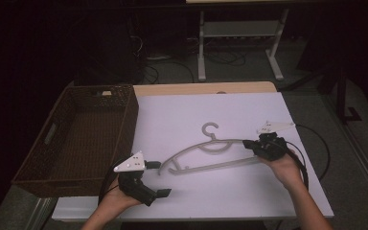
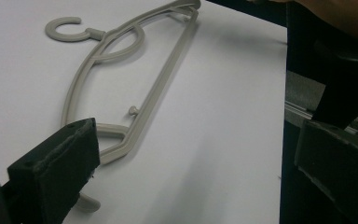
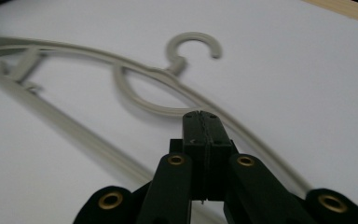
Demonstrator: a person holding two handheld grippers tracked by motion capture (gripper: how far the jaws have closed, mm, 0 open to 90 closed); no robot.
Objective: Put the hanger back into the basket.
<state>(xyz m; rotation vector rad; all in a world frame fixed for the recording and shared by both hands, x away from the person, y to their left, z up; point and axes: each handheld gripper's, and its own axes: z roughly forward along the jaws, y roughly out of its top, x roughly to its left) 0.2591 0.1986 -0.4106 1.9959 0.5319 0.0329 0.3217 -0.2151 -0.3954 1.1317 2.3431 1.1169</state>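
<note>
A grey plastic hanger (image 1: 206, 151) lies flat on the white sheet (image 1: 182, 112), its hook (image 1: 211, 128) pointing away from me. My right gripper (image 1: 247, 143) hovers over the hanger's right end, which is hidden under it. In the right gripper view this gripper (image 3: 200, 117) has its pads pressed together with nothing between them, and the hanger (image 3: 144, 100) runs beneath. My left gripper (image 1: 159, 178) stands open just short of the hanger's left end. In the left gripper view the hanger (image 2: 121, 88) lies past the wide-apart jaws, its near end beside the left one.
A dark woven basket (image 1: 130, 120) stands at the left of the table, touching the white sheet's left edge. The table's wooden edge (image 1: 196, 88) shows at the back. A cable (image 1: 316, 143) loops off the right gripper over the table's right side.
</note>
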